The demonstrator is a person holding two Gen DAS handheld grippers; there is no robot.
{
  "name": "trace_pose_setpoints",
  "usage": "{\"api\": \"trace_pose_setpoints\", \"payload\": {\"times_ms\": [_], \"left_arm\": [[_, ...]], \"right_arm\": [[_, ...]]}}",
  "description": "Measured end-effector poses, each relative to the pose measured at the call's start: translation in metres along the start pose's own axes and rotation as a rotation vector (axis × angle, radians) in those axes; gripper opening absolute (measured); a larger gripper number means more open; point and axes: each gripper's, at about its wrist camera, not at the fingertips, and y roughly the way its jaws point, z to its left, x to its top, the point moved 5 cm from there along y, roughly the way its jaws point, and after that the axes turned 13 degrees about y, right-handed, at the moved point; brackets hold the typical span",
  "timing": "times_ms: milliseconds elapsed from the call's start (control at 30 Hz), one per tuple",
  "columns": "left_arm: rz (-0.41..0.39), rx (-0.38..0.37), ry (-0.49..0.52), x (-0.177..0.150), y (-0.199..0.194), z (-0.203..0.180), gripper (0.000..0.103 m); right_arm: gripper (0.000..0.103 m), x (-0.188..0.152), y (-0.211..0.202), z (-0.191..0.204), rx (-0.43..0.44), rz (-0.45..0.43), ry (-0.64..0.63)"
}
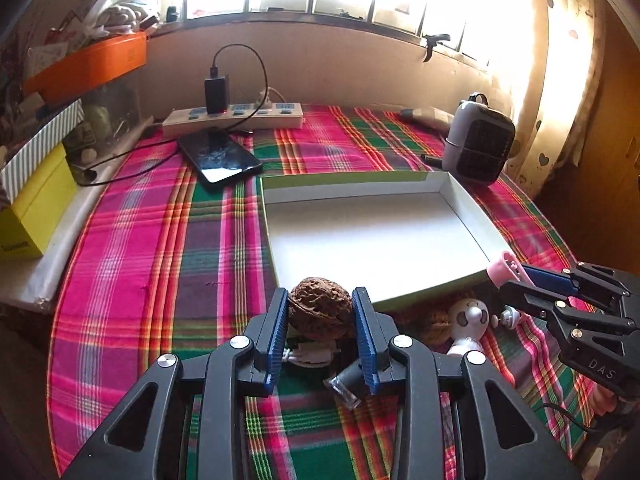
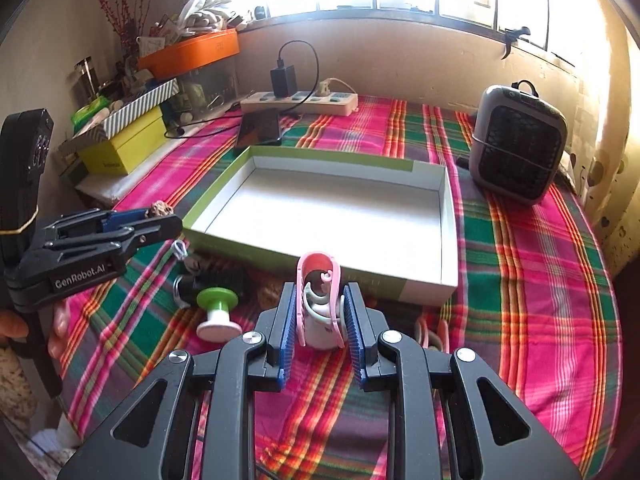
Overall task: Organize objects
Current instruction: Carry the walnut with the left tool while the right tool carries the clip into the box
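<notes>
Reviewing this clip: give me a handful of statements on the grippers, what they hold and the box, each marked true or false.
1. The left gripper is shut on a walnut. True.
2. The right gripper is open, with nothing between its pads. False: it is shut on a pink and white toy.
3. The shallow white box already holds several items. False: its inside is bare.
4. A phone lies on the plaid cloth near the power strip. True.
5. The small fan heater stands inside the box. False: it stands on the cloth beyond the box's far right corner.
</notes>
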Motion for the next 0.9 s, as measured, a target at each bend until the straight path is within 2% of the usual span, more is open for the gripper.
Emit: {"api": "trace_pose_setpoints", "payload": {"times_ms": [367, 700, 800, 900], "left_arm": [[0.038, -0.024, -0.002, 0.033, 0.04, 0.011, 0.03], [0.09, -0.022, 0.022, 0.056, 0.081, 0.019, 0.03], [0.11, -0.05, -0.011, 0.058, 0.091, 0.022, 0.03], [0.119, -0.04, 0.001, 0.062, 0.099, 0.022, 0.03]], "right_arm": [[0.025, 0.051, 0.032, 0.004, -0.018, 0.033, 0.008], [0.025, 0.074, 0.084, -0.005, -0.051, 0.125, 0.046], [0.025, 0.079, 0.092, -0.005, -0.06, 0.132, 0.042], [0.025, 0.08, 0.103, -0.007, -0.065, 0.155, 0.046]]}}
